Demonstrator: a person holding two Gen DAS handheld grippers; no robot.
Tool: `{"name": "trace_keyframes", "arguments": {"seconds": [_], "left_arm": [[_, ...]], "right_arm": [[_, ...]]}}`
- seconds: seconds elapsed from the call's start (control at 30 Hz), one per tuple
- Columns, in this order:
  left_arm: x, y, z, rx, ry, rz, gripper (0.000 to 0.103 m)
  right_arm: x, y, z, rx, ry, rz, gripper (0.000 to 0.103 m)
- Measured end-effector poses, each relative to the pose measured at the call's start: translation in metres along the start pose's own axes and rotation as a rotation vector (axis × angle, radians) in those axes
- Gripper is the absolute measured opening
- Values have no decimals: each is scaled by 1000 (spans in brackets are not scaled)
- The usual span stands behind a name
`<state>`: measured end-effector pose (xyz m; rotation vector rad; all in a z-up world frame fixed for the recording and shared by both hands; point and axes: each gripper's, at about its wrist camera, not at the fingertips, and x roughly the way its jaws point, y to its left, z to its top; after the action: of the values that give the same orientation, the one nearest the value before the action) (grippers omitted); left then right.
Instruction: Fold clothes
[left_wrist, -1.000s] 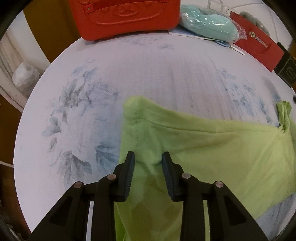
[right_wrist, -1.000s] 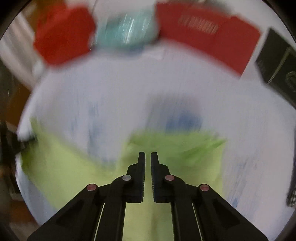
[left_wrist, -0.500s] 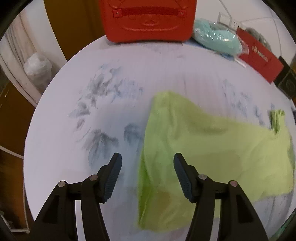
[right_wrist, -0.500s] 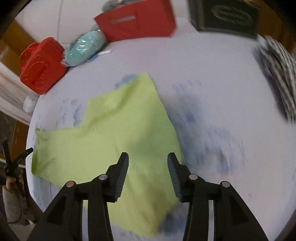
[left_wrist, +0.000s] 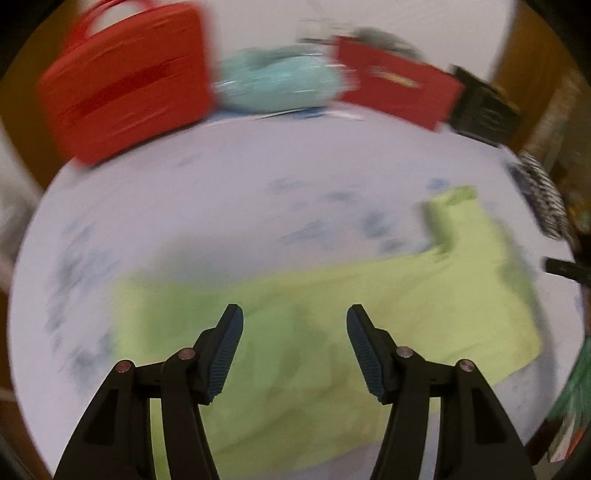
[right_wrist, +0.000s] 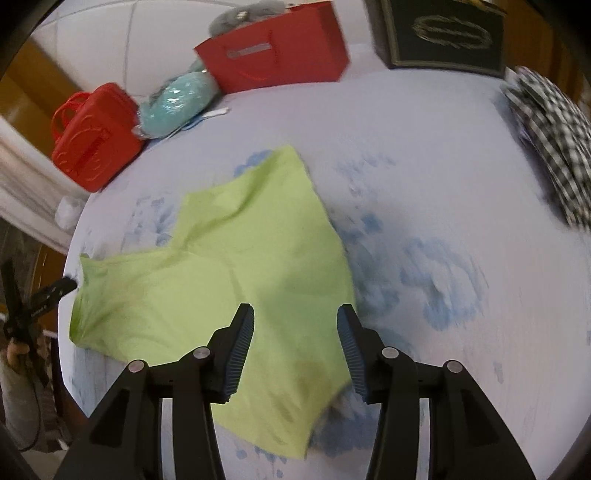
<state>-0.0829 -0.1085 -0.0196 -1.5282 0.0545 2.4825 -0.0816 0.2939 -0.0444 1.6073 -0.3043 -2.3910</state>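
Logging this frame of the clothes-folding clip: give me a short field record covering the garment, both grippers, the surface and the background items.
garment: lime green garment, lying spread on the surface, not held
left gripper: left gripper open above the garment, nothing between its pads
right gripper: right gripper open over the garment's near edge, gripping nothing
surface: white sheet with blue floral print
background: red case, turquoise bundle in plastic, red paper bag, black box, checked cloth at the right edge
image quality: left view motion-blurred
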Motion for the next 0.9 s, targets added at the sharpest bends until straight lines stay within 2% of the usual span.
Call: {"name": "trace_keyframes", "arguments": {"seconds": [0.17, 0.3, 0.6, 0.8, 0.9], "left_arm": [[39, -85, 52, 120, 46, -137, 61], [71, -126, 79, 169, 99, -149, 61], [124, -153, 103, 151, 166, -115, 61], [146, -157, 108, 170, 202, -93, 60], [148, -160, 108, 193, 190, -67, 39]], "right_arm": [[13, 7, 30, -72, 31, 8, 54], [29, 8, 51, -142, 76, 15, 57], [81, 8, 108, -340, 146, 43, 59], [109, 17, 135, -489, 154, 83, 59], [121, 22, 139, -542, 156, 89, 59]]}}
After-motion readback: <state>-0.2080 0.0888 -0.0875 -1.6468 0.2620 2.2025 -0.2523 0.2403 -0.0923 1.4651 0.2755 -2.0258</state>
